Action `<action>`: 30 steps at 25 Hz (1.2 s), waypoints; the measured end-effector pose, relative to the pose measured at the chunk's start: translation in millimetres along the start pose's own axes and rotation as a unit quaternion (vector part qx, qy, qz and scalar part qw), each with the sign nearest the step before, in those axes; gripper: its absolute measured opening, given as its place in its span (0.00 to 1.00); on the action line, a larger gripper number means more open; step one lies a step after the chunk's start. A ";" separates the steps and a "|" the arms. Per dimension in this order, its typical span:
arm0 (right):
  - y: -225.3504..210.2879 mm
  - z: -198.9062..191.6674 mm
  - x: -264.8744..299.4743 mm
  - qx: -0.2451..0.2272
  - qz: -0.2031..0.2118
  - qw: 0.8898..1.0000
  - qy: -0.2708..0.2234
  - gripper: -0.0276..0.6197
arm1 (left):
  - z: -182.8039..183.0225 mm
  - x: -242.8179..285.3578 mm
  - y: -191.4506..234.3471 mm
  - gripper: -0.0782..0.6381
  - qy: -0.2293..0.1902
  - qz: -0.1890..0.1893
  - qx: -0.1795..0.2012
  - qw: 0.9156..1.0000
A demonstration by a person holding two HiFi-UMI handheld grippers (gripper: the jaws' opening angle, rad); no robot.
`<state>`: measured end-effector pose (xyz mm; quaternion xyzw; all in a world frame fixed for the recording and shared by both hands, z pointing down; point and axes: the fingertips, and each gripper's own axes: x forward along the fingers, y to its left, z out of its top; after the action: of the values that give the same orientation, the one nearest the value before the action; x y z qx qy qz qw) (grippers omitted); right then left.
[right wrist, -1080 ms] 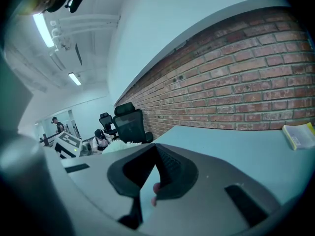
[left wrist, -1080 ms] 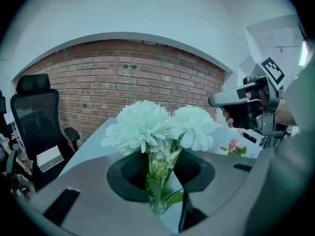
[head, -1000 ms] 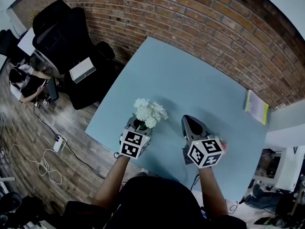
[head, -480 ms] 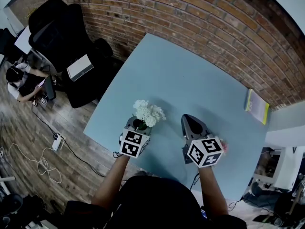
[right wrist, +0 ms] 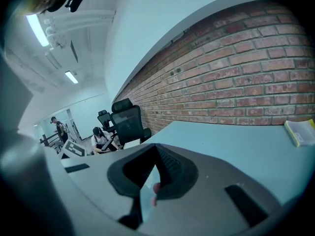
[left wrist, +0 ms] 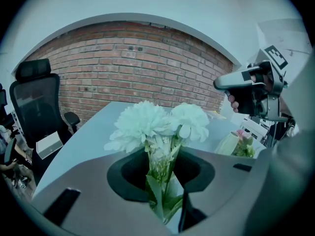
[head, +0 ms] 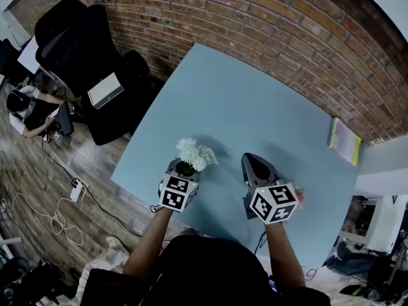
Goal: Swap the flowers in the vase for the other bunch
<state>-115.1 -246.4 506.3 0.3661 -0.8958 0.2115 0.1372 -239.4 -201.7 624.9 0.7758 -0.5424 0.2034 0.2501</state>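
Head view: the left claw (head: 183,169) pinches a bunch of white, full-headed flowers on green stems (head: 195,153) over the near left edge of the pale blue desk (head: 255,101), with the heads towards the far edge. The right claw (head: 254,166) hovers by the near edge. Both forearms reach forward side by side.

Left gripper view: the stems stand upright between the clamped jaws. The cream vase (left wrist: 227,143) holding pink flowers (left wrist: 244,142) sits to the right, below the right claw, which is nearer to it.

Right gripper view: the jaws are pressed together, with a pink speck there that is too small to identify. The claw points across the desk at the red brick wall (right wrist: 236,77).
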 end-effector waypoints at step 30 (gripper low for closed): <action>-9.0 -3.9 1.4 0.002 -0.016 1.000 0.011 0.06 | -36.8 26.1 8.0 0.30 0.053 -0.025 -0.026 0.998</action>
<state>-109.3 -251.2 512.8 0.3784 -0.8877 0.2154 0.1497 -240.0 -200.9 670.8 0.7704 -0.5141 0.2241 0.3032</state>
